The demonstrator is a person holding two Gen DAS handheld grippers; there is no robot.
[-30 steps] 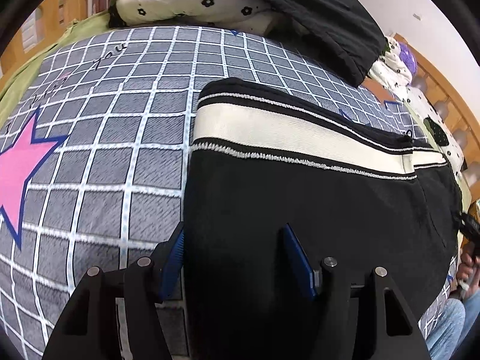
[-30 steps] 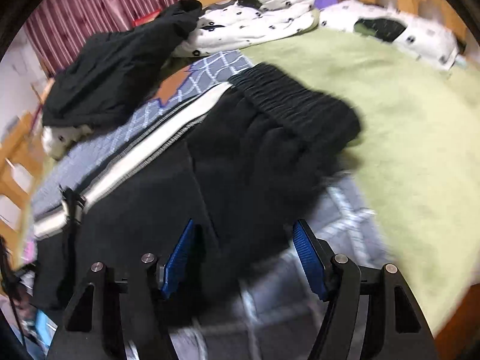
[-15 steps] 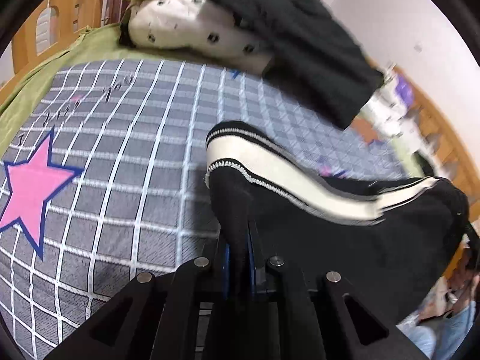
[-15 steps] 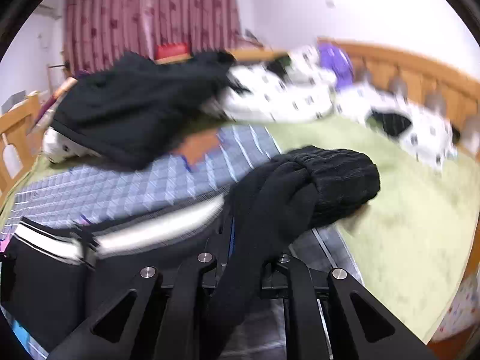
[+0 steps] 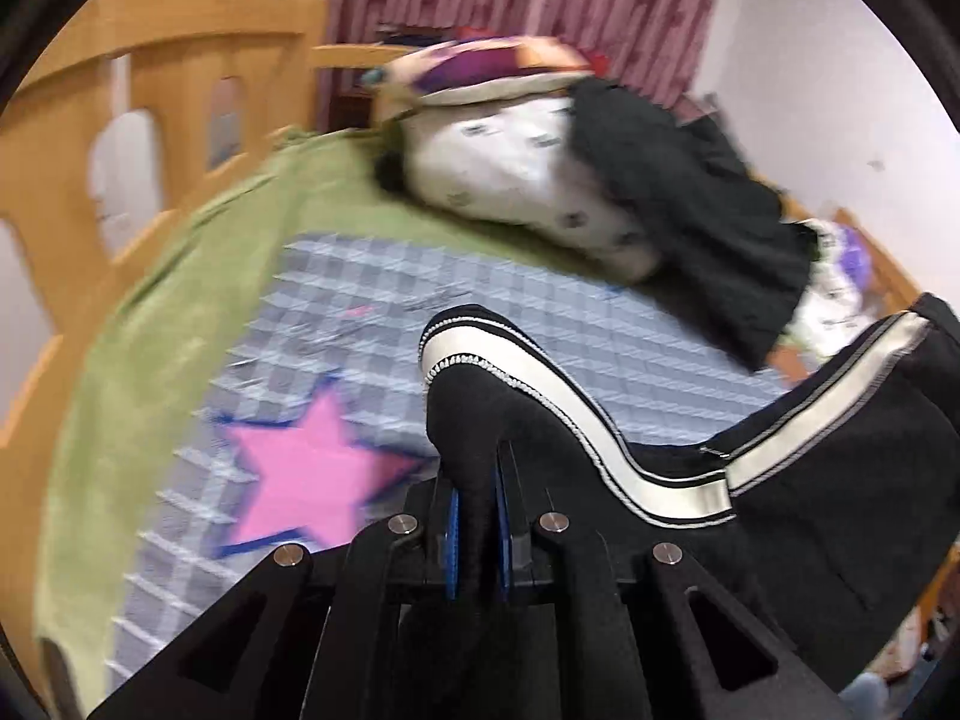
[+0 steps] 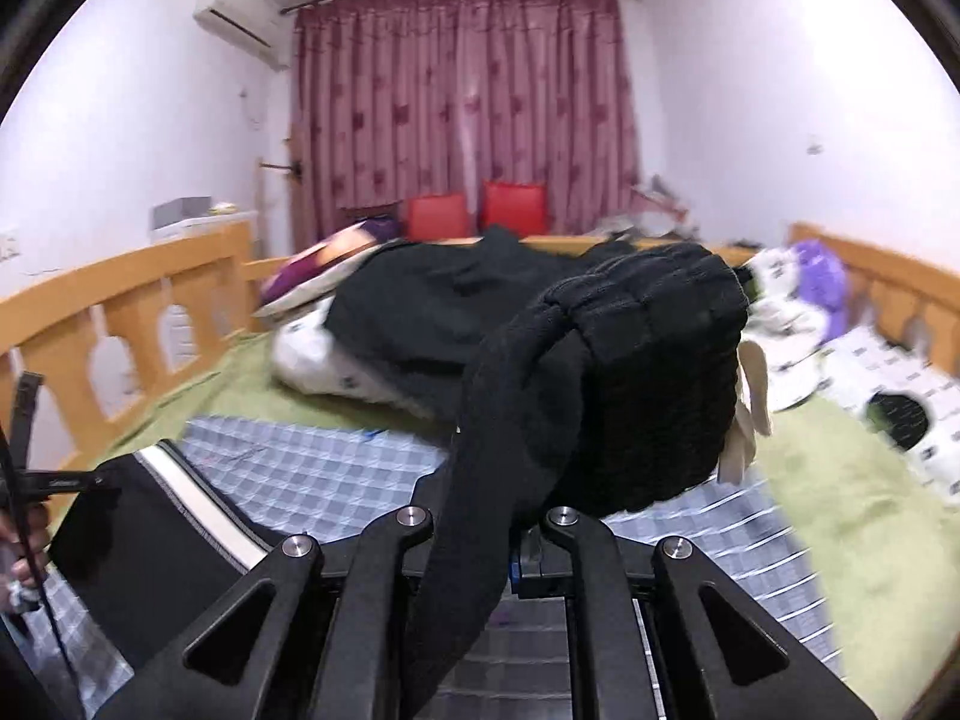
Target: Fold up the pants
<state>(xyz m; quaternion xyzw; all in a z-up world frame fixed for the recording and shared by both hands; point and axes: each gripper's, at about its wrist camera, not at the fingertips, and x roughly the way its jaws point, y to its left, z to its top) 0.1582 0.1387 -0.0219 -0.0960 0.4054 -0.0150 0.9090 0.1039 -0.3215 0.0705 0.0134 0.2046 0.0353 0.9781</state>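
Both ends are up: the left gripper pinches the striped hem, the right gripper clamps the waistband (bunched, elastic), so the pants hang above the bed, likely ready to fold.

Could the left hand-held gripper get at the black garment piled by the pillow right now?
Probably not as things stand: the left hand-held gripper is shut on the pants, so its jaws are occupied. The black garment lies in the open across the checked blanket, but reaching it means releasing the pants first.
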